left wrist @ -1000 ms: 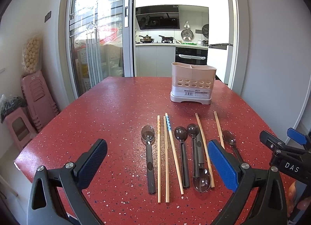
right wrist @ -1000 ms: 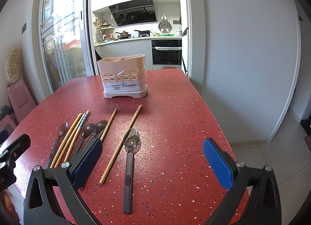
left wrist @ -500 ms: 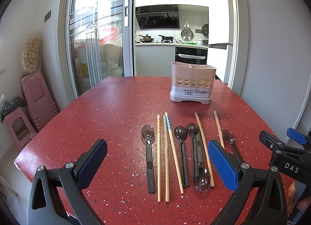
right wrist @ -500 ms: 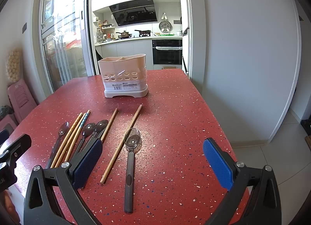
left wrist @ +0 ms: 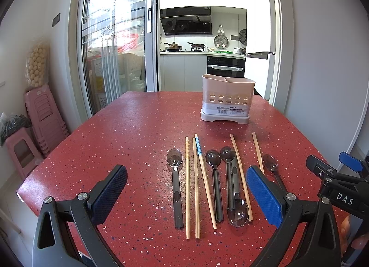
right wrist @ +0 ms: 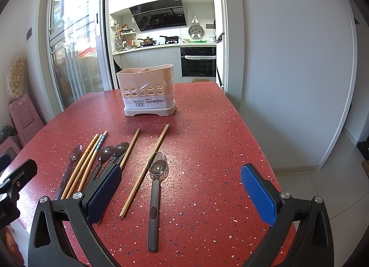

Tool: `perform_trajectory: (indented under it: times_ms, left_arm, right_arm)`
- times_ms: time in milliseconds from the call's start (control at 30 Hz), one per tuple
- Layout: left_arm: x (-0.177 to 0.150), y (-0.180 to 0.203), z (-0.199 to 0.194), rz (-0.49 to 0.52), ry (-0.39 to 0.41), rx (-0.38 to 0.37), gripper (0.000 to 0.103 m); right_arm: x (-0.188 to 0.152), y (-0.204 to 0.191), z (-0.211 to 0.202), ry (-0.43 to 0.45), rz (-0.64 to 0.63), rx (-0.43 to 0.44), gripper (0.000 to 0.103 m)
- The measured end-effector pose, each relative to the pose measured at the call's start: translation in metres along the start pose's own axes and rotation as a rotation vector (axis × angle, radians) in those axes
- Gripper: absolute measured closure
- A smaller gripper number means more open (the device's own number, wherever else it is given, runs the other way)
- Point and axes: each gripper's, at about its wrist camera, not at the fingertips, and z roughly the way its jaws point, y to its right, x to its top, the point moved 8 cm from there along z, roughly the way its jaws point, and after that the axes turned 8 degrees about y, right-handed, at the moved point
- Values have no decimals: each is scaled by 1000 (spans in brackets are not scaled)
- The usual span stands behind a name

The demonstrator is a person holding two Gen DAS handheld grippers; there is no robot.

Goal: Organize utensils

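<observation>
Several dark spoons and wooden chopsticks lie in a row on the red speckled table (left wrist: 129, 133). A beige utensil holder (left wrist: 227, 100) with a divided top stands beyond them, also in the right wrist view as the holder (right wrist: 147, 92). My left gripper (left wrist: 186, 194) hovers open over the near ends of a spoon (left wrist: 176, 181) and the chopsticks (left wrist: 196, 184). My right gripper (right wrist: 181, 192) is open above a lone spoon (right wrist: 155, 195) and a chopstick (right wrist: 145, 170). Nothing is between either pair of fingers.
The table's right edge (right wrist: 260, 142) drops to a tiled floor beside a white wall. Pink stacked stools (left wrist: 43, 117) stand left of the table. A glass sliding door and a kitchen lie behind. The other gripper (left wrist: 336, 188) shows at the right of the left wrist view.
The right gripper has crept slightly forward, so the lone spoon and holder sit a little nearer. The left view is unchanged.
</observation>
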Motion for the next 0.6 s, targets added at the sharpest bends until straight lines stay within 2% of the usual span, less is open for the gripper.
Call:
perform_trajectory:
  times_ms: [600]
  left_arm:
    - [3, 0, -1, -1, -6, -3, 0]
  right_arm:
    - [-1, 0, -1, -3, 2, 0, 0]
